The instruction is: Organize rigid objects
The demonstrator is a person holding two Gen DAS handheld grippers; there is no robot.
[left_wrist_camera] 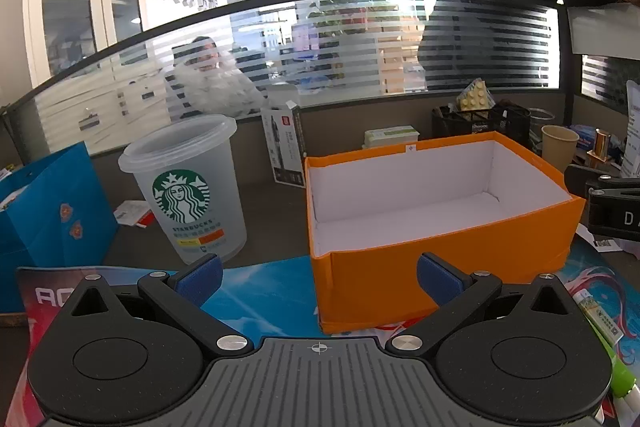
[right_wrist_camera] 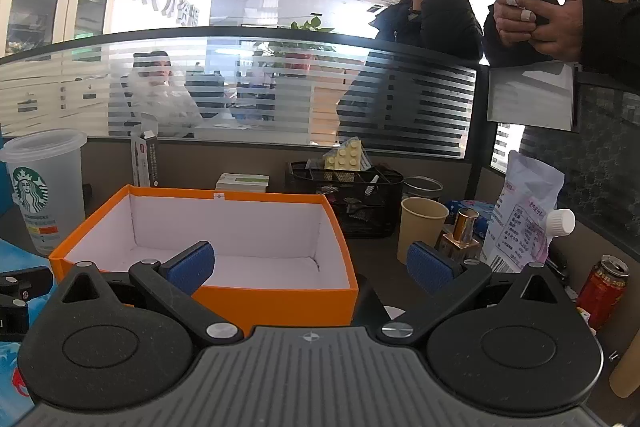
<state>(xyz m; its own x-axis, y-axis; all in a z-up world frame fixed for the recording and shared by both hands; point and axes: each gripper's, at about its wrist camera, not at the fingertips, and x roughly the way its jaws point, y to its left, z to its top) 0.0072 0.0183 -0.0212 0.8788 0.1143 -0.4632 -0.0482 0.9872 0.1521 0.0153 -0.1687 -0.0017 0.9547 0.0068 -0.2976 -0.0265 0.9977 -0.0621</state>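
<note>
Two grippers, both spread wide and empty, face a cluttered counter (left_wrist_camera: 272,223).

Item, far left: blue paper bag (left_wrist_camera: 48,211), upright. Item: frosted Starbucks cup (left_wrist_camera: 188,195), lidded, upright, ahead and left of the left gripper (left_wrist_camera: 319,277), just beyond its left blue pad. Item: dark carton (left_wrist_camera: 286,143), standing behind the cup. Item: orange box (left_wrist_camera: 440,279), open-topped, white-lined, nothing inside; long axis runs left to right across both views. It sits directly ahead of the left gripper, near wall just past the right pad, and ahead-left of the right gripper (right_wrist_camera: 310,265), whose left pad overlaps the box's near rim in the view.

Items right of the box: tan paper cup (right_wrist_camera: 420,227), gold-capped bottle (right_wrist_camera: 464,231), white spouted pouch (right_wrist_camera: 524,215), red drink can (right_wrist_camera: 602,291); black mesh organiser (right_wrist_camera: 352,199) behind. All lie ahead-right of the right gripper, nearest the paper cup, just beyond its right pad. Green-capped marker (left_wrist_camera: 600,323) lies beside the left gripper's right edge.

Judgement: nothing is packed yet; the Starbucks cup suits the left hand, the right-hand cluster the right; the box lies between, reachable by both.
</note>
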